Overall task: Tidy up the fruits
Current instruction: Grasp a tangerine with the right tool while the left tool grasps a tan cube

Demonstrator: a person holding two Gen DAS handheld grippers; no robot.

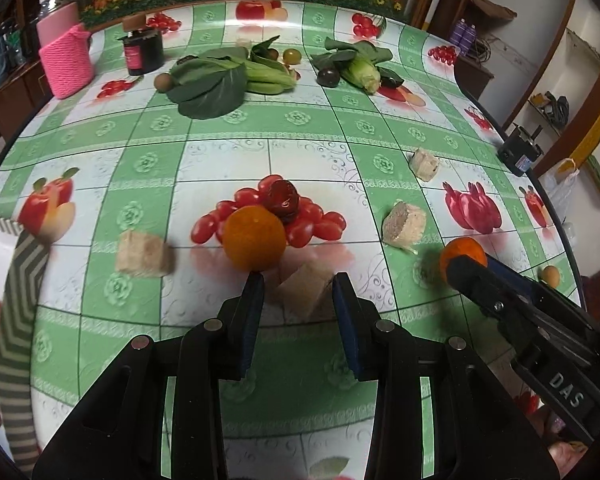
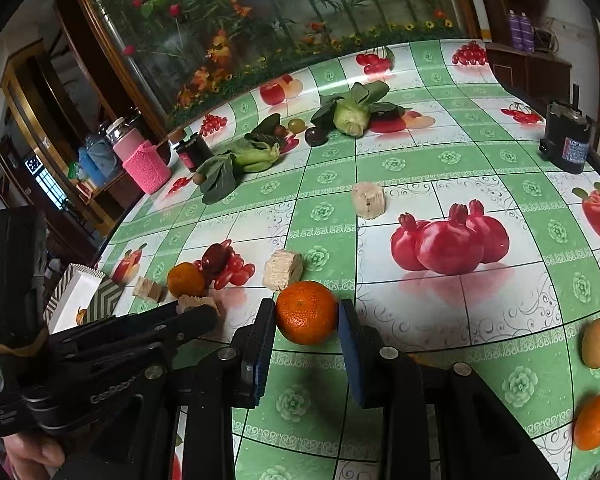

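Note:
In the left wrist view my left gripper [image 1: 299,282] is open just above the table, with a beige cake block [image 1: 303,290] between its fingertips and an orange mandarin [image 1: 254,239] just ahead of the left finger. A dark red date [image 1: 283,198] lies behind the mandarin. In the right wrist view my right gripper [image 2: 307,313] has its jaws against both sides of a second mandarin [image 2: 306,313] on the table. That gripper [image 1: 462,270] and mandarin [image 1: 460,254] also show at the right of the left wrist view.
Beige cake blocks [image 1: 143,255] [image 1: 404,225] [image 1: 425,163] lie around. Bok choy [image 1: 224,76], a second bok choy [image 1: 360,65], dark round fruits [image 1: 327,77], a dark jar [image 1: 142,49] and a pink-sleeved bottle [image 1: 65,52] stand at the back. Another mandarin [image 2: 595,422] and a yellow fruit [image 2: 598,343] lie near the table edge. A striped box [image 2: 82,294] is at left.

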